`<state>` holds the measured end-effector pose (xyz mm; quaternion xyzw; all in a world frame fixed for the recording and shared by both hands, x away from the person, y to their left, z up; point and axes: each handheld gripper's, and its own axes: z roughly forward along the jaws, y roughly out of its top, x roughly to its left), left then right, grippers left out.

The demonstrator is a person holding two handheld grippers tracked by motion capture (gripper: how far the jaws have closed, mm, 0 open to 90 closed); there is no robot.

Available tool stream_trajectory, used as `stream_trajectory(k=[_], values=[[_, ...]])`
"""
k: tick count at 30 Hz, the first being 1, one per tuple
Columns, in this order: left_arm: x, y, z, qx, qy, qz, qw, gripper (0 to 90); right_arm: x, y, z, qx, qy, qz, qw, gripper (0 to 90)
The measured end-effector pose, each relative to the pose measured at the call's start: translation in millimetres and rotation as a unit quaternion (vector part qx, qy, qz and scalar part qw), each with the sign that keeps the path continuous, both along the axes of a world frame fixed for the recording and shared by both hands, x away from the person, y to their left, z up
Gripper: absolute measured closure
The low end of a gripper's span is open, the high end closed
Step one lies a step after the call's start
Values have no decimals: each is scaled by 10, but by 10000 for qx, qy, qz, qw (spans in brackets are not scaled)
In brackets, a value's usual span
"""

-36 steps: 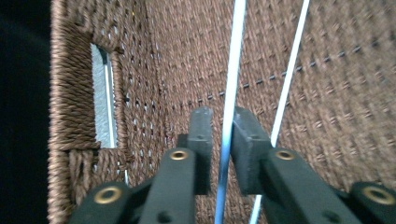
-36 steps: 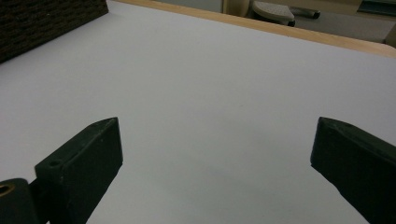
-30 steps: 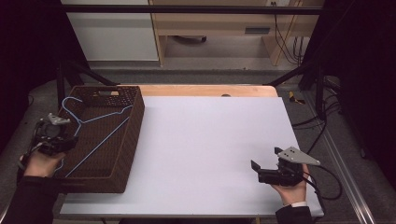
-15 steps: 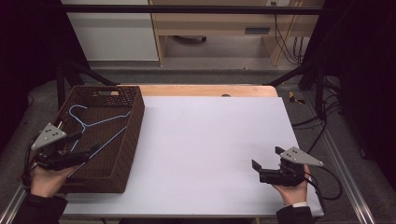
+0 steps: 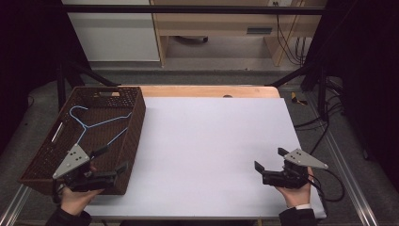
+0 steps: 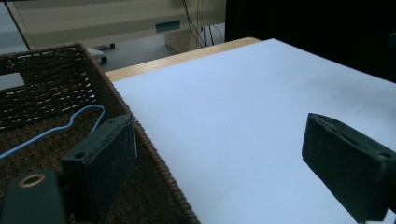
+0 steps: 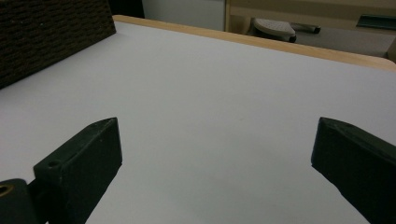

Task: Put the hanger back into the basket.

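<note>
Black left tongs point(image 5: 112, 161), whose jaws have just been opening, stand wide and empty over the basket's point(image 5: 134, 123) near corner; the blue hanger point(image 5: 96, 123) lies inside. Right tongs point(image 5: 272, 165) rest open, empty, on the desk point(image 5: 211, 141). Release looks done; next, withdrawing clear.

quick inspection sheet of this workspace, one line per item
surface: white table top, bare beside the basket
job's things: blue wire hanger lying inside the brown wicker basket
clutter: nothing seen
grippers: left gripper open at the basket's near corner, jaws just opened, nothing between them; right gripper open, empty
cables: right gripper's cable; more on the floor at right
surroundings: wooden furniture behind the table
</note>
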<state>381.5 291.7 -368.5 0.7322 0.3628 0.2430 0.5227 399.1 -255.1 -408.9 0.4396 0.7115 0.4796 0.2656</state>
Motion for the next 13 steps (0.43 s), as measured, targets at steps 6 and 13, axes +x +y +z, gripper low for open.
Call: stream_trajectory(k=[6, 13], values=[[5, -65, -104, 84, 109, -18, 9999, 97, -14, -21, 9, 69, -77, 29, 9999, 22], [22, -124, -183, 129, 142, -61, 9998, 102, -23, -44, 6, 134, -99, 49, 9998, 20]])
